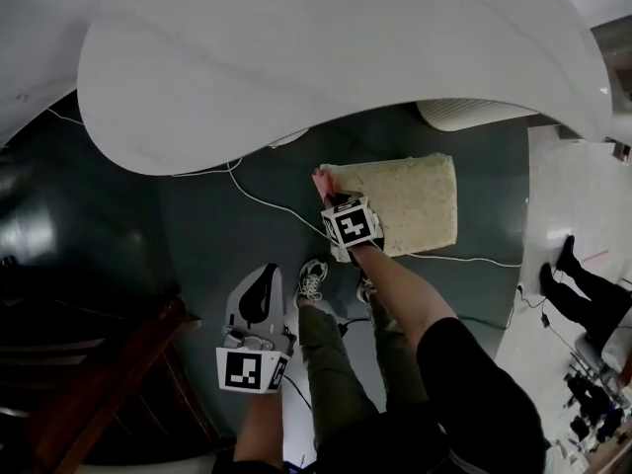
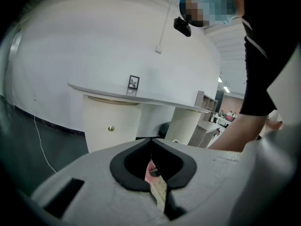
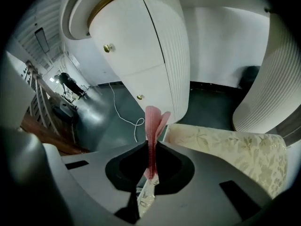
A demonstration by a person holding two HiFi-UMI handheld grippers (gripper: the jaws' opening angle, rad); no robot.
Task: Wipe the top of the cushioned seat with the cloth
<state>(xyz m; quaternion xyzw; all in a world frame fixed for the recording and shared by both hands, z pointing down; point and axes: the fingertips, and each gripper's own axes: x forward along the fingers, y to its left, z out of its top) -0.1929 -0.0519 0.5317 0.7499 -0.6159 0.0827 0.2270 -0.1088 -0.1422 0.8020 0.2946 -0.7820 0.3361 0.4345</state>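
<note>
Left hand-held gripper (image 2: 150,142) sits closed, empty; right hand-held gripper (image 3: 150,147) pinches pink cloth (image 3: 154,121) by the cushioned seat (image 1: 410,200).

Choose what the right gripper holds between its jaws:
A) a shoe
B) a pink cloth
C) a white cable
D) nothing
B: in the right gripper view, the right gripper has its jaws closed on a pink cloth, which sticks up beside the corner of the cushioned seat.
</note>
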